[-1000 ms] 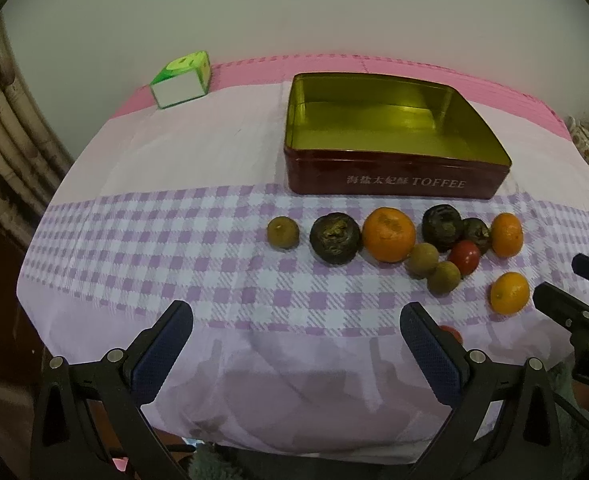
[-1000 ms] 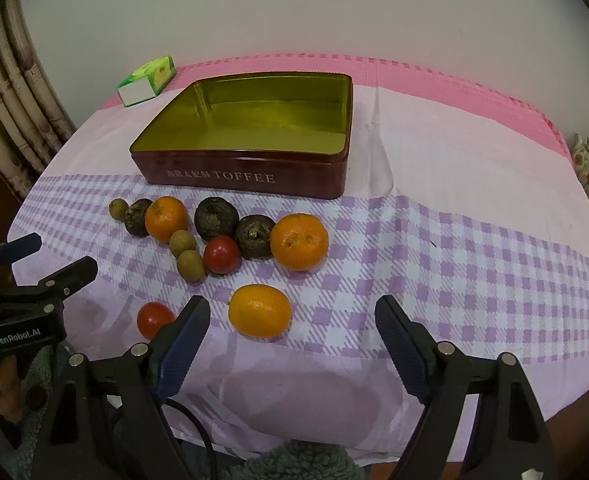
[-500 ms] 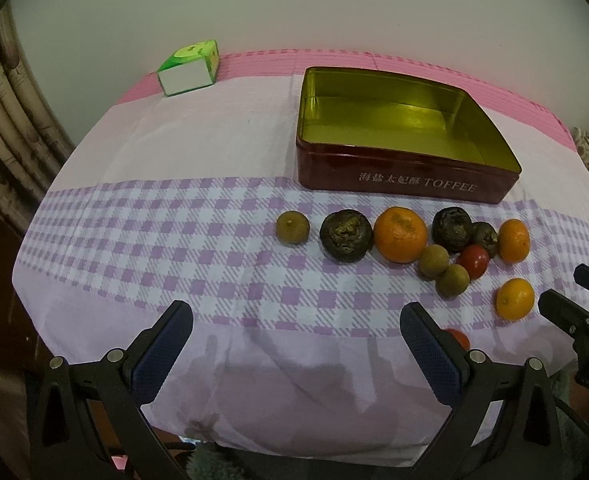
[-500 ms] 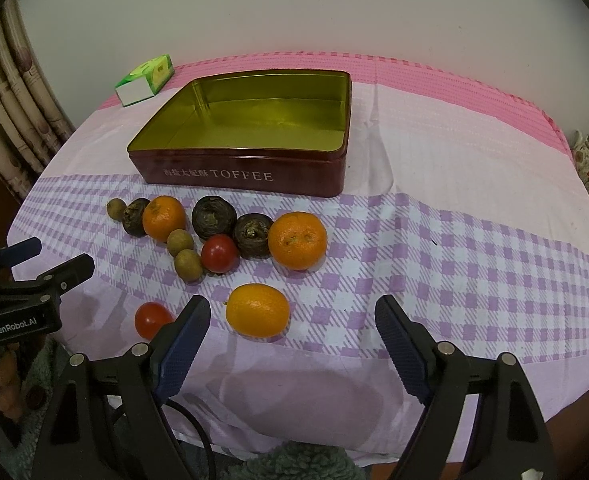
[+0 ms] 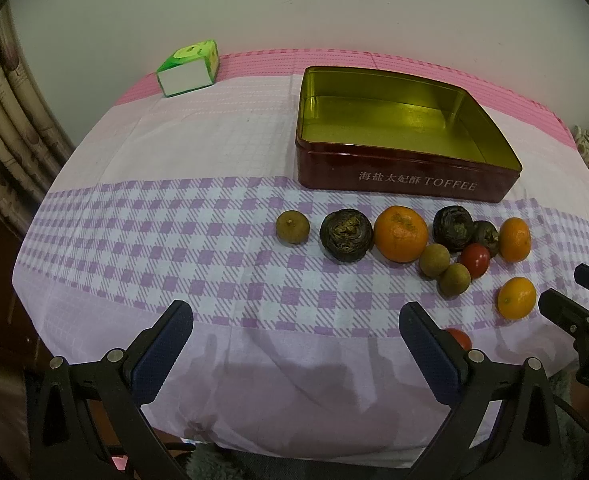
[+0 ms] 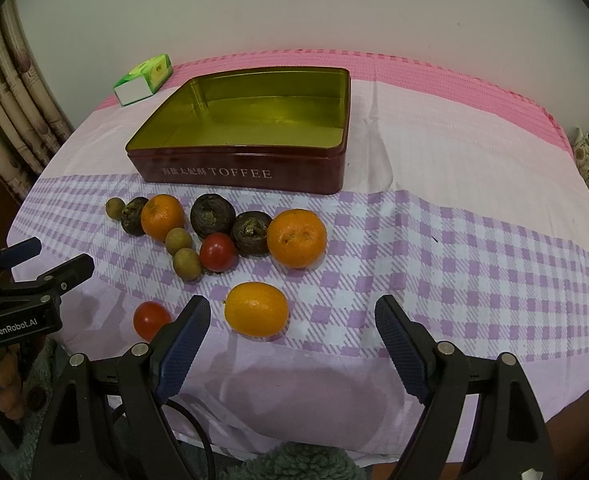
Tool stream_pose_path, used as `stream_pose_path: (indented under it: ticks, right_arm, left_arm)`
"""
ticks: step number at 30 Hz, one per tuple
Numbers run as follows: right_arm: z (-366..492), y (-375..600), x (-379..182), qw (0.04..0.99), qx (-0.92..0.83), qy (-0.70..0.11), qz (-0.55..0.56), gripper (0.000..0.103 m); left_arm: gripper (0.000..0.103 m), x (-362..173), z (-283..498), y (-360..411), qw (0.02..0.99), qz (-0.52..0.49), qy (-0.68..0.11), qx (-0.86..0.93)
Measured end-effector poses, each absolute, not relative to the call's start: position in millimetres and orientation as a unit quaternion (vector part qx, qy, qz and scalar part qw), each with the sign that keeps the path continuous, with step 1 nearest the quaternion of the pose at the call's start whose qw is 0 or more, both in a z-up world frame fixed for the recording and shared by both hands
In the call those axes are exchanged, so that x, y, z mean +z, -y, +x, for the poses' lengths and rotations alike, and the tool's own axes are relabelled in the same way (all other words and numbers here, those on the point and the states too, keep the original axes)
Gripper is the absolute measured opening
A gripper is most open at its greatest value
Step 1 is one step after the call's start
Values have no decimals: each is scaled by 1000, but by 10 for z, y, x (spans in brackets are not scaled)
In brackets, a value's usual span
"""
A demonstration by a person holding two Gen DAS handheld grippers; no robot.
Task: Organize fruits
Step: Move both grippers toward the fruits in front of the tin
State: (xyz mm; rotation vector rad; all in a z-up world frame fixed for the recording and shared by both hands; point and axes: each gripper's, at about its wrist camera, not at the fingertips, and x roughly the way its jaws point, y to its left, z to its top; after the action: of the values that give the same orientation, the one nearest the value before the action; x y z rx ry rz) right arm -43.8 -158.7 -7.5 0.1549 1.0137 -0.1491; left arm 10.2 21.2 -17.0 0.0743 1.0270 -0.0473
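While the tabletop (image 6: 474, 160) carries the open toffee tin (image 6: 246, 172) at the back, the fruits (image 6: 214, 236) lie loose just before it, and the left gripper (image 5: 294, 340) and right gripper (image 6: 290, 324) hover with jaws spread, grasping nothing.

Near tomato (image 5: 459, 337) half hidden behind the left claw's (image 5: 296, 344) right finger.

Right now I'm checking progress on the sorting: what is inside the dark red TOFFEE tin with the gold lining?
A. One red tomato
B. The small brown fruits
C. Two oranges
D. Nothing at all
D: the dark red TOFFEE tin shows only its bare gold floor, while the oranges, red tomatoes, dark fruits and small brown fruits all lie on the checked cloth in front of it.
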Motion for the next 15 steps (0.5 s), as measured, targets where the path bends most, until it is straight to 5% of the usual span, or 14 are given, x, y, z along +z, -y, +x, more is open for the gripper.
stream_pose_path:
  ticks: [15]
  right_arm:
    - [-448,1584,-97,868,-71,-486,75,82]
  left_arm:
    - [97,-184,106,-173,869,40,-493,-24]
